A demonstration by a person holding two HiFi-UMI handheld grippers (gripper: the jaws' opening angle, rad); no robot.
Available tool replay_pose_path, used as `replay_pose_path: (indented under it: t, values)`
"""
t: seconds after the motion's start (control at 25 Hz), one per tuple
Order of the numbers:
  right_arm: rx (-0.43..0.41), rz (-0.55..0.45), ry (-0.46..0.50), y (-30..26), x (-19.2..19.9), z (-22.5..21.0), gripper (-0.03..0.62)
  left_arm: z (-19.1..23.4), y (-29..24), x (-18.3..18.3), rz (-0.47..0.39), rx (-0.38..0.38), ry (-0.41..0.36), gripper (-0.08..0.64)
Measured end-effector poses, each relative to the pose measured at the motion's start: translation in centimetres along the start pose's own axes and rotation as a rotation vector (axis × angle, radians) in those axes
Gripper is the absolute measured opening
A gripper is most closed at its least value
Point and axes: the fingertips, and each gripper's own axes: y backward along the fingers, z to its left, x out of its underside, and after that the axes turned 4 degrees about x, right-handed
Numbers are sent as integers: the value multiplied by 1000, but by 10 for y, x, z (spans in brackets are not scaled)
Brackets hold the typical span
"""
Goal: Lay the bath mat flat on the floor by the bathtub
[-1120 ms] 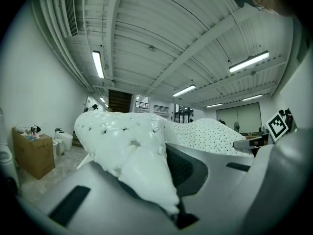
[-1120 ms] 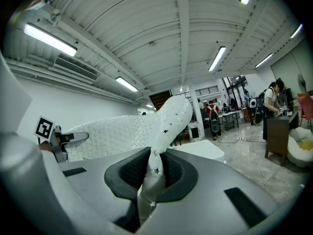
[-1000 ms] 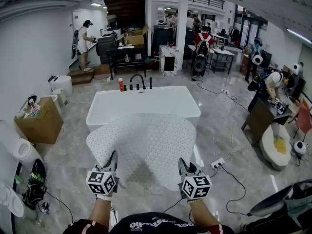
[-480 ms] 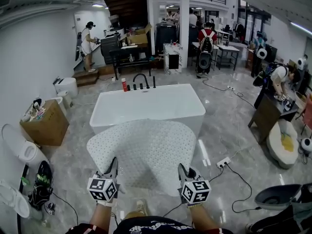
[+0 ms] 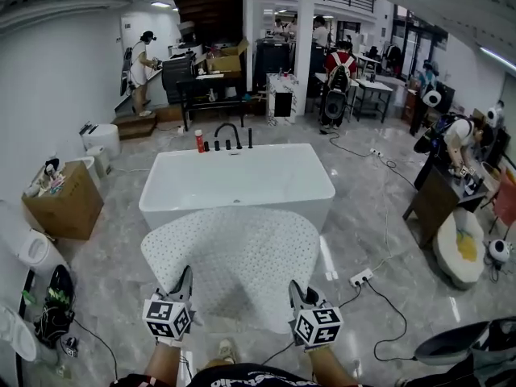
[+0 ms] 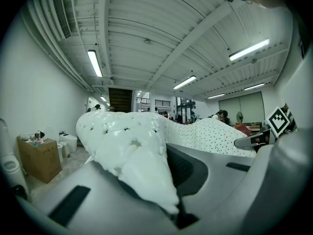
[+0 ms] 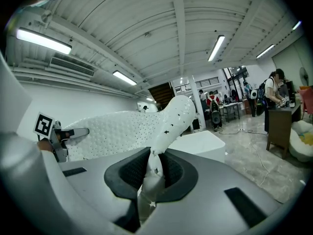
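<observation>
Mat aloft before the tub: I hold the mat (image 5: 234,256) spread at lower centre of the head view. My left gripper (image 5: 185,283) is clamped on its near left corner and my right gripper (image 5: 296,290) on its near right corner. In both gripper views the jaws are closed on a bunched fold of white mat. The likeliest slip, as I judge it, is at the left, where the corner is wadded thick between the jaws and could squeeze out if I shake or tug. A drop there would leave the sheet folded over itself rather than flat. Uneven lowering could do the same, since the far edge would land first and curl under. That far edge hangs just below the tub (image 5: 238,180) in the frame, and I cannot tell whether it touches the floor (image 5: 105,256) or the tub's front wall. A cable (image 5: 364,293) trails across the tiles at lower right, near enough that the mat's right side might come down on it and ride up. The mat itself is white, wide and round-cornered, peppered all over with small dark holes. It looks soft and rubbery, arching and sagging between my two grips instead of holding a plane.
</observation>
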Motion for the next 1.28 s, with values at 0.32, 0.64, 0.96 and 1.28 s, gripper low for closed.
replay_pose_path:
  t: [0.32, 0.64, 0.96, 1.28]
  values:
    - [13, 5, 39, -38, -18, 8, 49, 32, -29, -7, -34, 19, 18, 28]
    - [8, -5, 64, -101, -39, 32, 49, 99, -57, -16, -66, 6, 37, 28]
    - [-1, -4, 90, -160, -52, 55, 49, 147, -88, -18, -82, 19, 47, 28]
    - [1, -13, 99, -206, -61, 79, 49, 207, -106, -21, -88, 11, 58, 28]
